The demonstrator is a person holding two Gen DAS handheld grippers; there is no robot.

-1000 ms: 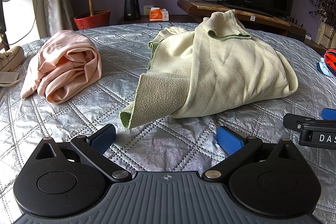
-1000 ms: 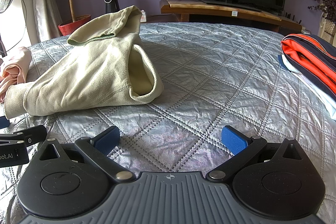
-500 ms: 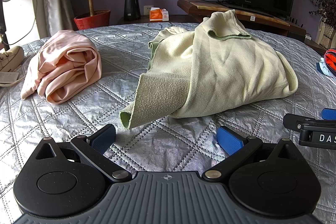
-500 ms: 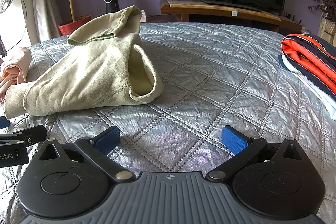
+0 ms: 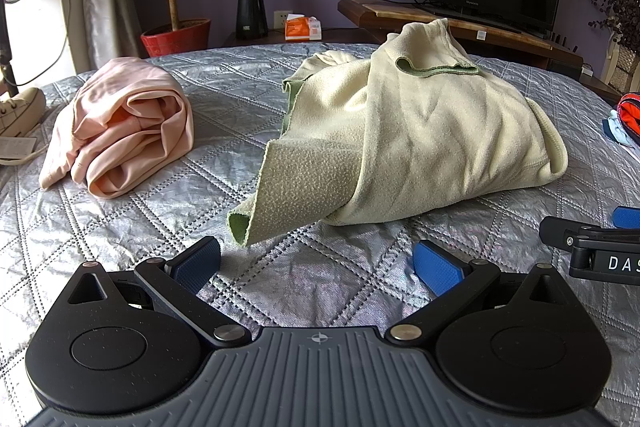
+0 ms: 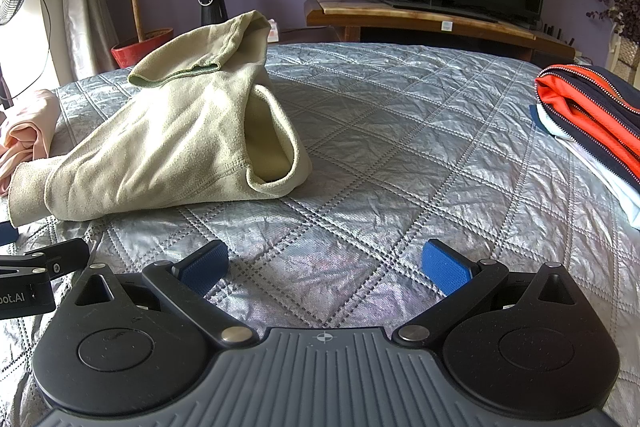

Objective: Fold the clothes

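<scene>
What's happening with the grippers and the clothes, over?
Left gripper open, empty. Right gripper open, empty. Green fleece top crumpled, unfolded on the bed. Nothing in the way.

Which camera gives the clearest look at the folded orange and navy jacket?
The right wrist view: the orange and navy jacket lies in plain sight at the right edge, zipper and stacked layers visible. The left wrist view catches only a sliver at its right border.

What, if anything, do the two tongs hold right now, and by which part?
Nothing. The left tongs and right tongs are both open over the quilted bedspread, short of the pale green fleece top.
</scene>
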